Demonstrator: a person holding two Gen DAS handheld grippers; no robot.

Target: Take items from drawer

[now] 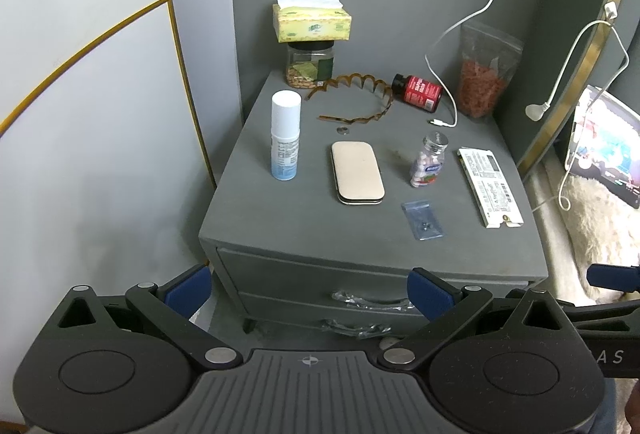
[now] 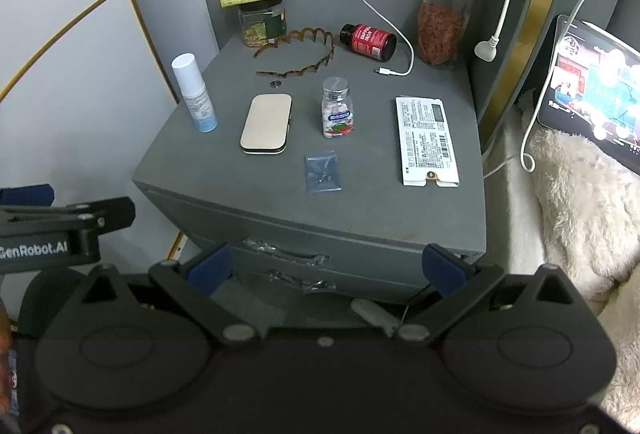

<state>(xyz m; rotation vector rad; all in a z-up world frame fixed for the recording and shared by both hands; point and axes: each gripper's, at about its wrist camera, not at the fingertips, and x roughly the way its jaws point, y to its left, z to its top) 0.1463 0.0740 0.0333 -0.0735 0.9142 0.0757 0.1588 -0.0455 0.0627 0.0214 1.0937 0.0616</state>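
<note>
Right wrist view: "GenRobot.AI" marks left tongs (image 2: 24,194); both tongs gape, right tongs (image 2: 326,268) empty.

We log grey nightstand (image 2: 400,218) — both drawers shut. On top: spray bottle (image 2: 195,93), beige case (image 2: 266,123), pill bottle (image 2: 336,107), blue zip bag (image 2: 323,171), white blister box (image 2: 427,141), hairband (image 2: 304,52), red bottle (image 2: 368,37) lying down. Right gripper (image 2: 326,266) wide apart — holding nothing.
</note>
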